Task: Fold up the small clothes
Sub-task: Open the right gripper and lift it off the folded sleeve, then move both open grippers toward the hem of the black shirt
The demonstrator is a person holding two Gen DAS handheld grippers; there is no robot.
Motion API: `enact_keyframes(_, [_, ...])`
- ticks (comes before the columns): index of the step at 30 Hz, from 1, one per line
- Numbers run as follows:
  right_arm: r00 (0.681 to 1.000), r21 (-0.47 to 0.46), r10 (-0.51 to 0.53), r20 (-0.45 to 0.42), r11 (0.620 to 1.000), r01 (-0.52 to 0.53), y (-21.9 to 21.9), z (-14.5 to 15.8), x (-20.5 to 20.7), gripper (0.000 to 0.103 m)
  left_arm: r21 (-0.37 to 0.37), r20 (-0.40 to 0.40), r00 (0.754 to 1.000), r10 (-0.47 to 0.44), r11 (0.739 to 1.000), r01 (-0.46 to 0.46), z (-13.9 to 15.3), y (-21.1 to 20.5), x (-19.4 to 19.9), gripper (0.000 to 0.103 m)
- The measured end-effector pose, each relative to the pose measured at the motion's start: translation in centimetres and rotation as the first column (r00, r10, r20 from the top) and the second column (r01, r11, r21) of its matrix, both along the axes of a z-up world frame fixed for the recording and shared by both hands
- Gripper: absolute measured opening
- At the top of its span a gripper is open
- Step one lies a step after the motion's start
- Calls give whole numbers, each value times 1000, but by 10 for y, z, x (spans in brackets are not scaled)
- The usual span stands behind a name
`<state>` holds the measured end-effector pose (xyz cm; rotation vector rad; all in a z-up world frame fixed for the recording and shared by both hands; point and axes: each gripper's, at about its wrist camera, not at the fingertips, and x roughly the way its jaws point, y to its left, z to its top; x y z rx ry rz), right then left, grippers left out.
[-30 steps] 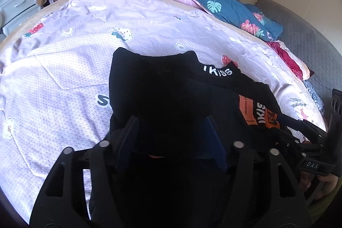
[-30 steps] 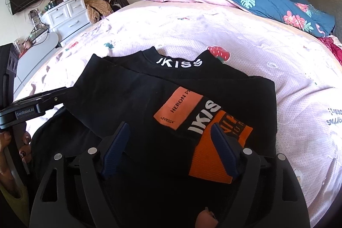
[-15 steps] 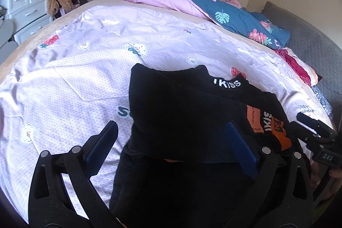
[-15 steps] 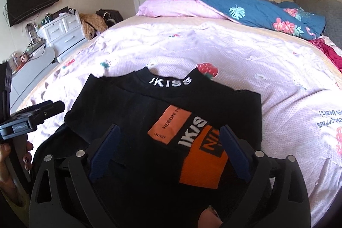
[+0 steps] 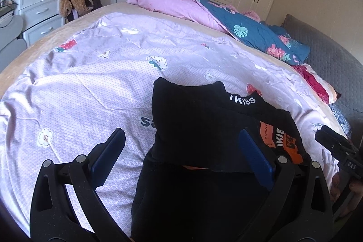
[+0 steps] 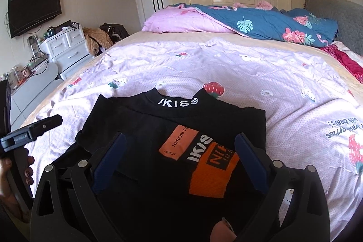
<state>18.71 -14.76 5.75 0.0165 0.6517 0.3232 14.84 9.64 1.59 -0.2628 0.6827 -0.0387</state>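
Observation:
A small black shirt [image 6: 163, 128] with a white "IKISS" collar and orange patches lies on the lilac bedspread [image 6: 249, 74], its sleeves folded in over the body. It also shows in the left wrist view [image 5: 204, 126]. My left gripper [image 5: 181, 149] is open and empty, raised above the shirt's left side. My right gripper [image 6: 179, 153] is open and empty, raised above the shirt's chest print. The left gripper's body [image 6: 31, 130] shows at the left in the right wrist view, and the right gripper's body [image 5: 338, 149] at the right in the left wrist view.
A pink pillow [image 6: 181, 19] and a blue floral quilt [image 6: 272, 24] lie at the far end of the bed. A red cloth [image 6: 347, 60] lies at the right edge. White drawers [image 6: 68, 49] and a wall TV [image 6: 34, 8] stand to the left.
Both grippers have opened wide, let go of the shirt and pulled back and up. The folded sleeves stay lying on the shirt.

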Motion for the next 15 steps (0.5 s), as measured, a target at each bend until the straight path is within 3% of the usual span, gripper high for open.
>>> enact_keyframes(15, [999,14,8,33,1000,-9,-5,19,-27,97,-44,50,999,12,999,-10,25,6,-28,94])
